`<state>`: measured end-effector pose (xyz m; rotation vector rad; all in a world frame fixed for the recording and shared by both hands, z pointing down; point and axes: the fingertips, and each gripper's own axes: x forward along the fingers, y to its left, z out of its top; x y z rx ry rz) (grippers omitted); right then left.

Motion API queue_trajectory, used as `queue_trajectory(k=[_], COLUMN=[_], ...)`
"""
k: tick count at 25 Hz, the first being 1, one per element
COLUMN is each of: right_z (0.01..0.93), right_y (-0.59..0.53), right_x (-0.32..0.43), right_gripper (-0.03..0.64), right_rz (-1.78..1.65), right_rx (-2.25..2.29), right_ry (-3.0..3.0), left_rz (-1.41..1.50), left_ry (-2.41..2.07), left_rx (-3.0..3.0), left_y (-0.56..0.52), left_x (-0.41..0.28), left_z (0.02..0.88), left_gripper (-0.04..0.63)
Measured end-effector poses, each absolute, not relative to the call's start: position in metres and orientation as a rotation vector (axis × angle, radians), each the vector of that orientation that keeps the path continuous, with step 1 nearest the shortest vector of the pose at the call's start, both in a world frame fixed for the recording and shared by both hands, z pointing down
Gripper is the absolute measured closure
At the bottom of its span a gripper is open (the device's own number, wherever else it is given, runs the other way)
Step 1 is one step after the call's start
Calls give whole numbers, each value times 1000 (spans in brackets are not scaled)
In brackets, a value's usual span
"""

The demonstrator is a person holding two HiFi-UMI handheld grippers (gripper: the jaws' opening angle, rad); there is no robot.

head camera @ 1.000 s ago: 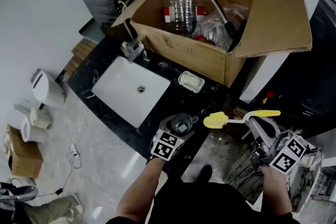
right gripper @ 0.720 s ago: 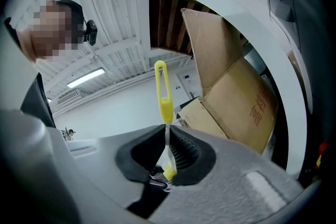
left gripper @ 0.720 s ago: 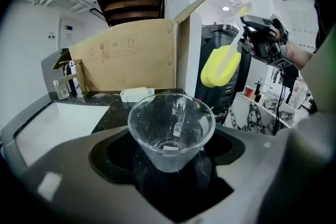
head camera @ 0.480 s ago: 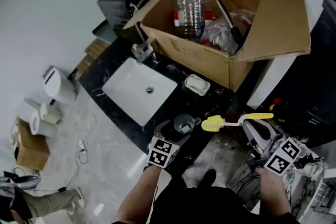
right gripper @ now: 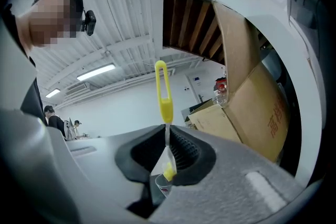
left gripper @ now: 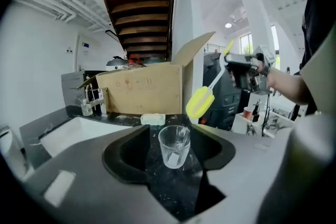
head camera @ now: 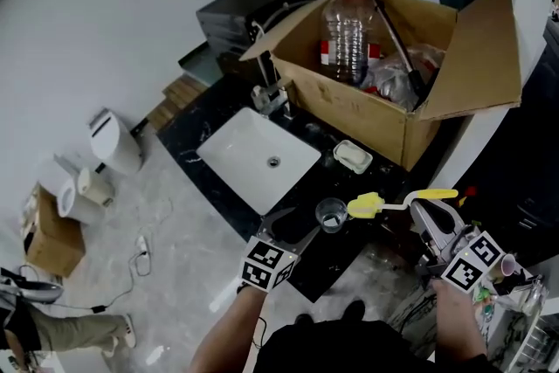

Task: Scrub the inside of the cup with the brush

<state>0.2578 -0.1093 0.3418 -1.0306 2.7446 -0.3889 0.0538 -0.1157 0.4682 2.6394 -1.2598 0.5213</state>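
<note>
A clear plastic cup (head camera: 331,214) stands upright on the black counter (head camera: 218,179) near its front edge. My left gripper (head camera: 314,223) reaches around it. In the left gripper view the cup (left gripper: 174,145) stands between the closing jaws with a gap on each side. My right gripper (head camera: 434,221) is shut on the shaft of a yellow brush (head camera: 365,205), whose sponge head hangs just right of the cup's rim. In the right gripper view the brush (right gripper: 163,93) runs through the jaws of the right gripper (right gripper: 167,140) and its head hangs above the cup (right gripper: 159,184).
Behind the cup are a white sink (head camera: 258,157) with a faucet (head camera: 272,96) and a soap dish (head camera: 353,156). An open cardboard box (head camera: 410,113) holding a plastic bottle (head camera: 348,39) fills the back right. The counter drops to the floor just in front.
The whole scene has slid right and down in the head view. The cup now shows at the tips of the left jaws rather than deep between them. The brush head stays just right of the cup.
</note>
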Motion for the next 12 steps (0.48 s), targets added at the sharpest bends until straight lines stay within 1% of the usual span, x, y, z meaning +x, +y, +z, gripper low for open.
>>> queue_trajectory(k=[2, 4, 8, 10, 12], right_z=[333, 322, 305, 301, 297], right_y=[-106, -101, -87, -81, -73], right_x=[245, 230, 205, 194, 182], right_gripper=[586, 586, 586, 586, 586], right_rz=[-352, -316, -272, -257, -247], right_rx=[-1044, -1059, -1105, -1133, -1154], right_ry=[2747, 2750, 2735, 2728, 2723], left_rz=[429, 391, 349, 334, 313], left_ry=[-1183, -1139, -1153, -1181, -1188], left_rx=[2670, 2697, 2754, 2766, 2758], left_y=[-108, -100, -90, -89, -88], left_x=[48, 38, 6, -10, -23], left_z=[452, 436, 412, 406, 402], left_gripper=[356, 425, 468, 518, 546])
